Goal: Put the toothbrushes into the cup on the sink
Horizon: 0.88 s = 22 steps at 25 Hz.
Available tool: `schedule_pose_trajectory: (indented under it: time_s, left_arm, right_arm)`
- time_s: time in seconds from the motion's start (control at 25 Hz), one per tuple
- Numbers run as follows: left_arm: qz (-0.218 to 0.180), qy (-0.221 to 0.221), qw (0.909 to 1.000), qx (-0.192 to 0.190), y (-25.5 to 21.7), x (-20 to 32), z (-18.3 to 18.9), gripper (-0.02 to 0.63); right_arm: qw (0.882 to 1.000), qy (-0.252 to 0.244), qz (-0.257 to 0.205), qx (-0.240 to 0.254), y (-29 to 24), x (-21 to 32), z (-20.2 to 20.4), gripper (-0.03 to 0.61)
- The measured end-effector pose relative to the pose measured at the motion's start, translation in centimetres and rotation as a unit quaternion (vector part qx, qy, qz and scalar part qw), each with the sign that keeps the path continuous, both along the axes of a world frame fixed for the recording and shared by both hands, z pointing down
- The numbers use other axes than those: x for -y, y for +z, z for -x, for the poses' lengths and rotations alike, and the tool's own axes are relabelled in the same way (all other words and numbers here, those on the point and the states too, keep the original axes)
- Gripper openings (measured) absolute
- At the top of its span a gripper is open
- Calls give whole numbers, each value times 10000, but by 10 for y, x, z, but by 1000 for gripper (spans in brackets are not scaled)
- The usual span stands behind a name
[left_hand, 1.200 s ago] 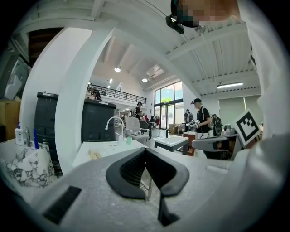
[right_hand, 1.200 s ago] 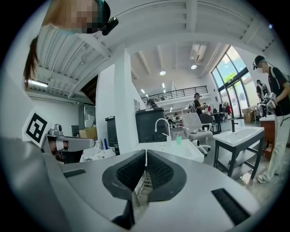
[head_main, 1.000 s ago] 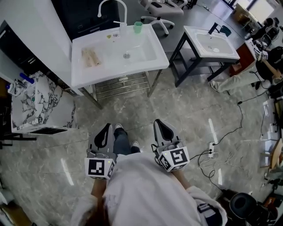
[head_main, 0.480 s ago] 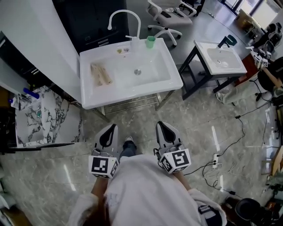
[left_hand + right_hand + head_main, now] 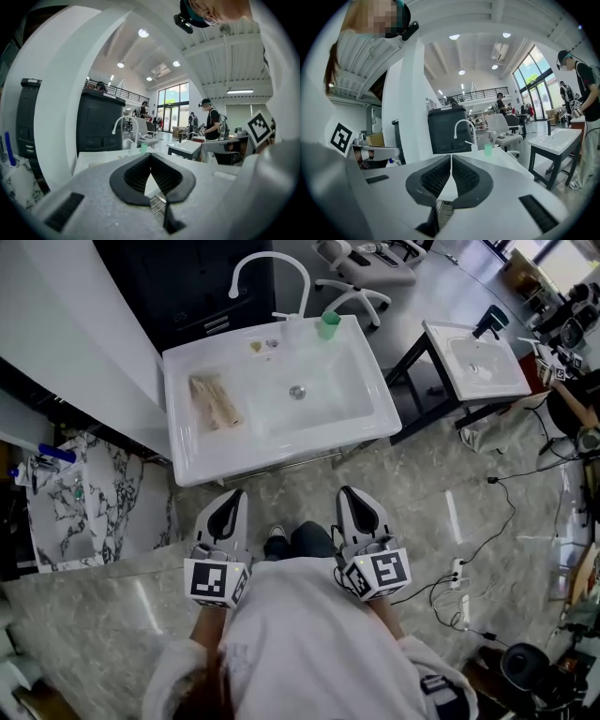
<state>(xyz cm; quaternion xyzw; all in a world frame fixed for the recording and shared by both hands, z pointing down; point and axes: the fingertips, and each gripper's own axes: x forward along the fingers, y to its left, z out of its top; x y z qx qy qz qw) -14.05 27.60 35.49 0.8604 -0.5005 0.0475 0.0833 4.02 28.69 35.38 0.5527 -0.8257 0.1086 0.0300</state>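
A white sink [image 5: 366, 423] stands ahead of me on a metal frame. Several tan toothbrushes [image 5: 215, 401] lie on its left ledge. A small green cup [image 5: 328, 325] stands at the back rim, right of the white faucet [image 5: 272, 268]. My left gripper [image 5: 232, 494] and right gripper [image 5: 350, 491] hang side by side near my body, short of the sink's front edge, both shut and empty. The cup [image 5: 144, 147] shows far beyond the shut left gripper [image 5: 150, 154] in the left gripper view. It also shows as the cup [image 5: 488, 149] past the shut right gripper [image 5: 451, 156].
A second sink [image 5: 478, 357] on a black stand is to the right, with an office chair [image 5: 361, 268] behind. A marbled counter [image 5: 70, 493] sits at the left. Cables [image 5: 469, 559] run over the floor at the right. A person [image 5: 581, 89] stands by the second sink.
The sink has drawn closer and sits lower in the head view as I stepped toward it. Both grippers stay shut and level in front of me.
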Motion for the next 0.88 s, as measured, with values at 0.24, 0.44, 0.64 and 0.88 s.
schedule_pose_trajectory:
  time_s: [0.24, 0.44, 0.64, 0.88]
  left_arm:
    - [108, -1, 9999, 5, 6, 35, -7, 14]
    - [170, -203, 9997, 5, 14, 74, -12, 14]
    - [231, -631, 9977, -1, 17, 128, -17, 14]
    - [129, -1096, 9939, 52, 14, 182, -26, 14]
  right_arm:
    - [9999, -47, 123, -67, 6, 37, -5, 17]
    - [9990, -301, 165, -293, 15, 81, -9, 17]
    - [9968, -681, 131, -396, 10, 145, -17, 17]
    - [9926, -1118, 315, -363, 15, 213, -25, 17]
